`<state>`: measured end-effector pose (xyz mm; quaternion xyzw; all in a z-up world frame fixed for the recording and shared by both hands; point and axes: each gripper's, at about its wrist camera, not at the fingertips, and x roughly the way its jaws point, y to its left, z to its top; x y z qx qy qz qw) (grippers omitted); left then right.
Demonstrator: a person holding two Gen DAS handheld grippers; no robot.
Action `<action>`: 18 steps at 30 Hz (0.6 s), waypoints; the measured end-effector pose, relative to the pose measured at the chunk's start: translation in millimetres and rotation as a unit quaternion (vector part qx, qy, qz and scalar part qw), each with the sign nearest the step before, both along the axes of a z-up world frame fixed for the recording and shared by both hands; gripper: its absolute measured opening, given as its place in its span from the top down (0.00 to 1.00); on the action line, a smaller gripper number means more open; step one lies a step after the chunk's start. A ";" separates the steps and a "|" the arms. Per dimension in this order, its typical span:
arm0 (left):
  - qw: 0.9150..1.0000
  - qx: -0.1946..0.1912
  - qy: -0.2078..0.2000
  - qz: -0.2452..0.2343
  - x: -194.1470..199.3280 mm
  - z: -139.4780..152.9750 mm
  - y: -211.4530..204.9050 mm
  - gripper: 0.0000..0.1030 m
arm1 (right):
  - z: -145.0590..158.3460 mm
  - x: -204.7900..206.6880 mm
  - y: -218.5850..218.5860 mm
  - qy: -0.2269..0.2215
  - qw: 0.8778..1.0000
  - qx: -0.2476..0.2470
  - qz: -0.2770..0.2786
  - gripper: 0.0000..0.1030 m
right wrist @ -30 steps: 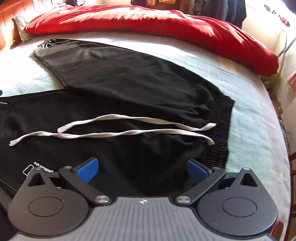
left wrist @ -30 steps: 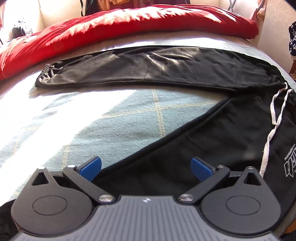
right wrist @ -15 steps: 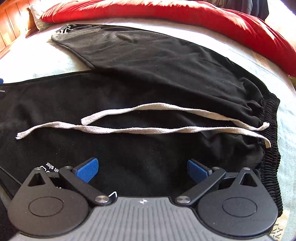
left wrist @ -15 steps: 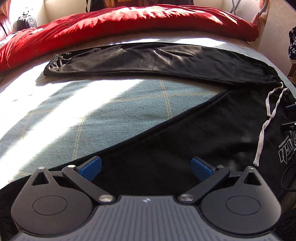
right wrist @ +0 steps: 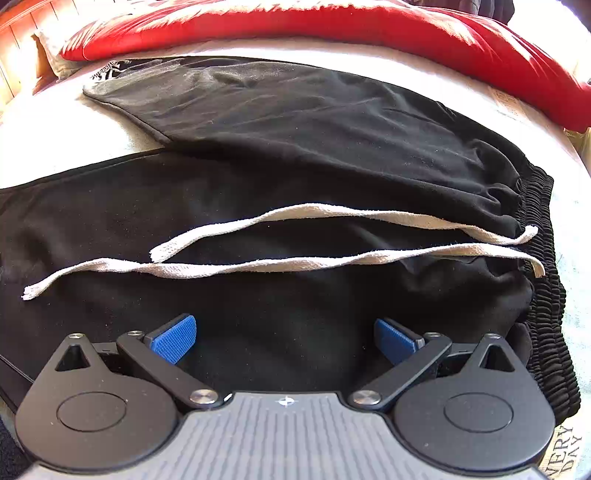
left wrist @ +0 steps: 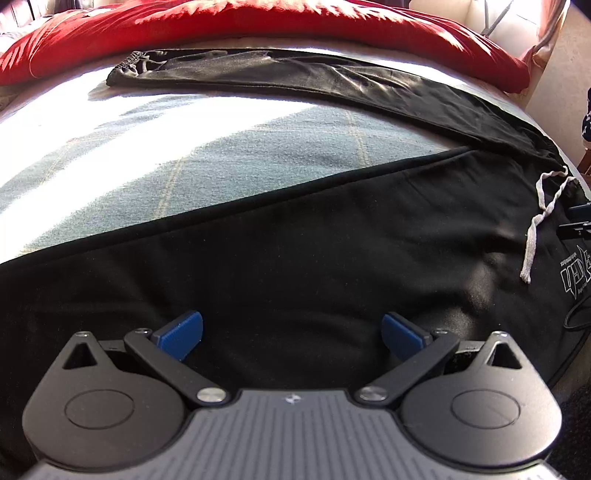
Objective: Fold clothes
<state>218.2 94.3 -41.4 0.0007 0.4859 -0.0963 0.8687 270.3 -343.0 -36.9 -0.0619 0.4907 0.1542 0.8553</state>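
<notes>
Trousers (left wrist: 332,258), black and soft, lay spread on the bed (left wrist: 184,166) under both grippers; they looked limp and light, best pinched at the ribbed waistband (right wrist: 550,295) right of the right gripper (right wrist: 284,341). Both it and the left gripper (left wrist: 291,330) gaped, released. The cord (right wrist: 258,264) lay loose ahead. The near trouser edge was hidden.

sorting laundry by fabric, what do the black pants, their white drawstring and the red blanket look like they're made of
Black pants: soft matte knit, probably cotton jersey or fleece; lint specks, loose wrinkles, ribbed elastic waistband.
White drawstring: flat woven cord, likely cotton; the ends look frayed.
Red blanket: puffy, faintly glossy, perhaps a synthetic-filled duvet; the weave is too far off to tell.
</notes>
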 end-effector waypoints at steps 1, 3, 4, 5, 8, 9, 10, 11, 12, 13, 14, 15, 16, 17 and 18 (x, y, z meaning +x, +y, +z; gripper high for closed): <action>1.000 -0.002 0.002 0.006 1.2 1.3 1.2 0.00 | -0.1 -0.1 0.2 0.000 1.000 0.000 -0.001 0.00; 1.000 -0.005 0.005 0.018 3.9 4.2 4.0 0.01 | -0.3 -0.4 0.7 0.000 1.000 -0.001 -0.002 0.00; 1.000 -0.006 0.004 0.026 4.7 6.2 6.7 0.01 | -0.6 0.0 0.7 0.001 1.000 -0.001 -0.004 0.00; 0.999 -0.009 0.000 0.037 4.9 8.7 11.4 0.01 | -0.8 0.4 0.6 0.002 1.000 -0.001 -0.006 0.00; 0.997 -0.004 -0.005 0.077 3.0 9.6 29.6 0.01 | -1.6 2.0 0.3 0.007 1.000 -0.001 -0.010 0.00; 0.996 0.000 -0.005 0.092 2.2 9.0 35.8 0.01 | -1.4 1.9 0.8 0.008 1.000 -0.002 -0.012 0.00; 0.995 -0.001 -0.004 0.101 0.9 6.9 40.7 0.01 | -1.5 1.8 1.2 0.008 1.000 -0.003 -0.013 0.00; 0.994 -0.002 -0.002 0.111 -0.3 4.6 45.3 0.01 | -1.6 1.6 1.5 0.008 1.000 -0.004 -0.014 0.00; 0.994 0.001 -0.004 0.112 -0.2 5.5 45.0 0.01 | -1.8 1.5 1.8 0.008 1.000 -0.005 -0.014 0.00; 0.994 0.005 -0.007 0.113 0.0 6.7 44.0 0.01 | -1.2 2.3 1.9 0.010 1.000 -0.005 -0.016 0.00; 0.994 0.008 -0.010 0.113 0.3 8.0 43.0 0.01 | -0.6 3.2 1.9 0.012 1.000 -0.005 -0.017 0.00; 0.994 0.006 -0.014 0.108 1.8 10.0 40.6 0.01 | 0.3 4.5 1.8 0.016 1.000 -0.005 -0.020 0.00; 0.994 0.004 -0.018 0.103 3.4 12.2 38.0 0.01 | 1.2 5.9 1.7 0.019 1.000 -0.005 -0.023 0.00; 0.995 0.002 -0.022 0.098 5.1 14.4 35.4 0.01 | 2.3 6.7 1.6 0.022 0.999 -0.005 -0.026 0.00; 0.995 0.000 -0.026 0.093 6.7 16.6 32.8 0.01 | 3.3 7.4 1.5 0.024 0.999 -0.006 -0.029 0.00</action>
